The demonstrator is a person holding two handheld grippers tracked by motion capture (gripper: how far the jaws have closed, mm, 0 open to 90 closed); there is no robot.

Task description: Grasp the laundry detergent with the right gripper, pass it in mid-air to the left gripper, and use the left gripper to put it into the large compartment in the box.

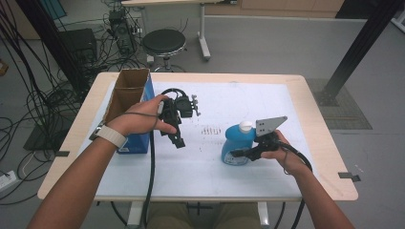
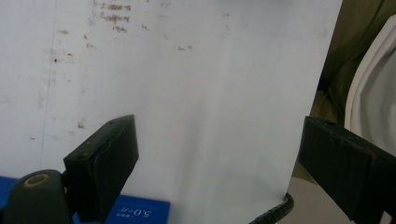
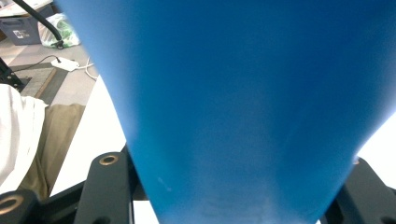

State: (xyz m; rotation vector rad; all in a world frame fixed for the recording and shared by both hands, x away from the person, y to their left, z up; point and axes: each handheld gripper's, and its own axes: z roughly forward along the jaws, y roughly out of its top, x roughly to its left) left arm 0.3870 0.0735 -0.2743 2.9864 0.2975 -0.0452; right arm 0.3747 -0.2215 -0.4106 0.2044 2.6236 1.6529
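A blue bottle with a white cap stands on the white mat, right of the middle. My right gripper is shut on its lower body from the near right side. In the right gripper view the bottle sits between the two black jaws of that gripper. My left gripper hangs above the mat left of the middle, jaws pointing down and toward the person. It is open with nothing between the jaws, and the left gripper view has bare mat behind the gripper.
An open cardboard box with blue sides stands at the left of the table, just behind the left hand; its blue edge sits low in the left gripper view. The mat has small brown stains. A stool and cables lie beyond.
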